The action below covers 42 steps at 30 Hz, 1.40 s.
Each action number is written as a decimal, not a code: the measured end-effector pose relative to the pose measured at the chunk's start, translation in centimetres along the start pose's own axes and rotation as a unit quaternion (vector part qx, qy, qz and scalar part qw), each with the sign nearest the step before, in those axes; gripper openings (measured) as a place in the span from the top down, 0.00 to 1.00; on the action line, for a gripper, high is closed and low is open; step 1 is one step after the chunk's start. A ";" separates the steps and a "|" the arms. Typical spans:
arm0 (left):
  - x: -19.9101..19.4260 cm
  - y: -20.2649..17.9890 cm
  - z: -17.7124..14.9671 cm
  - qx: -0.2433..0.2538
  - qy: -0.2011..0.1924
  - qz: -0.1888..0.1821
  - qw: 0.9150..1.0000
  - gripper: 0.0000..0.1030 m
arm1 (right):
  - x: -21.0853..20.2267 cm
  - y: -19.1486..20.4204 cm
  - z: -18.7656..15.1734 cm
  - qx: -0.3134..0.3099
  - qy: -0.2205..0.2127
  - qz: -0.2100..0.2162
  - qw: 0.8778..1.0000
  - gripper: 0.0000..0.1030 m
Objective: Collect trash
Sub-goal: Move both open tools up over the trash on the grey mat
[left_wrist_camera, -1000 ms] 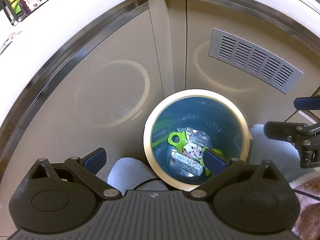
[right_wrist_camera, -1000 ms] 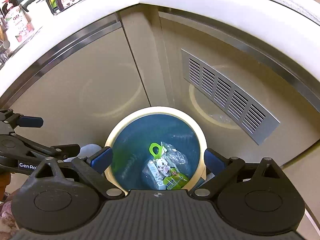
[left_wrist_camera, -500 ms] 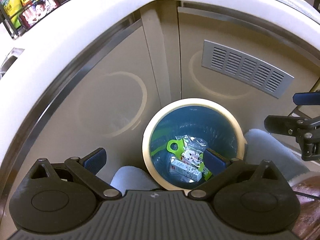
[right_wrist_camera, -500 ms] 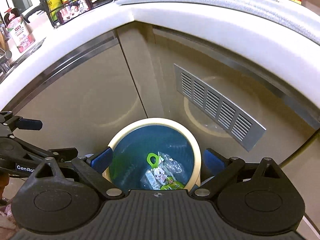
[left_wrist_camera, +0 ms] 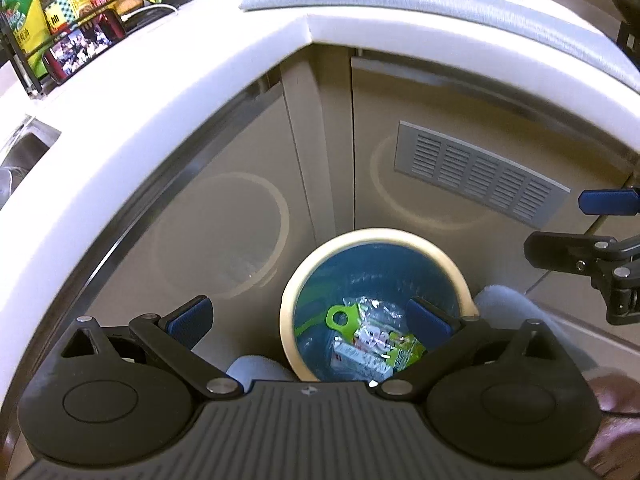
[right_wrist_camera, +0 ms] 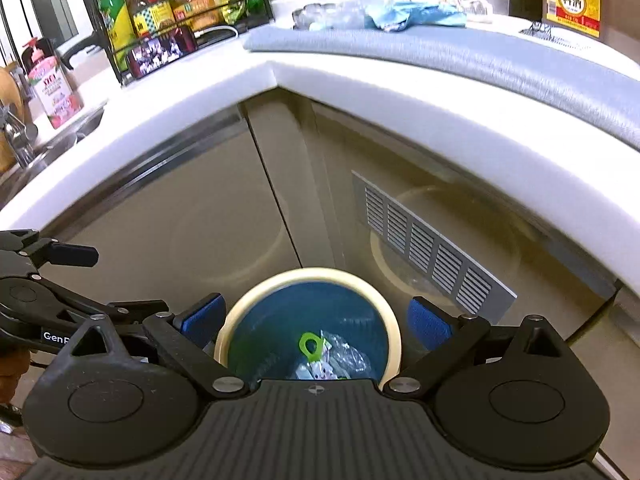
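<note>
The left tongs (left_wrist_camera: 308,318) are hanging with their blue pads spread wide and nothing between them, above a round cream-rimmed trash bin (left_wrist_camera: 452,270) lined with a blue bag. The right tongs (right_wrist_camera: 316,320) are likewise gaping wide and carrying nothing, looking down on the same trash bin (right_wrist_camera: 308,276) from beside the left pair. The bin is standing on the floor in the corner where two beige cabinet doors meet, just below a grey vent grille (left_wrist_camera: 480,174).

Inside the bin, trash is lying in a small heap at the bottom: a bright green ring-shaped tag (left_wrist_camera: 340,316), crumpled clear plastic wrap (left_wrist_camera: 374,310), and a white-and-green printed packet (left_wrist_camera: 380,344); the print is too small to make out, though it is perhaps a drink carton.

Above, the white tabletop (right_wrist_camera: 360,92) is wrapping around the corner, with a grey mat (right_wrist_camera: 460,52) lying on it. On the mat, pale blue crumpled wrappers (right_wrist_camera: 404,14) and clear plastic are sitting near the back. A black wire rack (right_wrist_camera: 176,4) of sauce bottles is standing to the left, and a yellow-labelled bottle (right_wrist_camera: 572,4) is standing at the far right.
</note>
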<state>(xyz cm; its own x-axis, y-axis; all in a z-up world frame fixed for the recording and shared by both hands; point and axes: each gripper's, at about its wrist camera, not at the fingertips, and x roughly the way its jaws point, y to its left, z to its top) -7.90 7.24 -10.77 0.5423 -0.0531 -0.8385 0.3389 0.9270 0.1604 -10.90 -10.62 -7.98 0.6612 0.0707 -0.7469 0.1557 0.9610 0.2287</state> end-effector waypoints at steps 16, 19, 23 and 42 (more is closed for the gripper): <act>-2.4 0.7 3.4 0.006 -0.047 0.013 0.999 0.00 | -2.5 -0.8 2.4 -0.001 -0.052 0.003 0.999 0.05; -2.9 1.2 4.4 0.003 -0.055 0.011 0.998 0.00 | -3.0 -1.3 3.4 0.000 -0.066 -0.001 0.998 0.05; -3.6 1.6 6.1 0.003 -0.072 0.017 0.997 0.00 | -3.8 -2.0 5.1 -0.001 -0.097 -0.009 0.995 0.04; -3.0 1.0 15.5 0.052 -0.139 0.011 0.989 0.00 | -0.7 -8.5 13.7 0.087 -0.160 -0.041 0.982 0.04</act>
<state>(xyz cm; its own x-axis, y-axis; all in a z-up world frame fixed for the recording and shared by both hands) 2.74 2.53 0.03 0.7358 -0.1464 -0.6612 0.3945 0.8863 0.2427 -2.64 -22.53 -0.87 0.8336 -0.1194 -0.5393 0.3231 0.8973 0.3008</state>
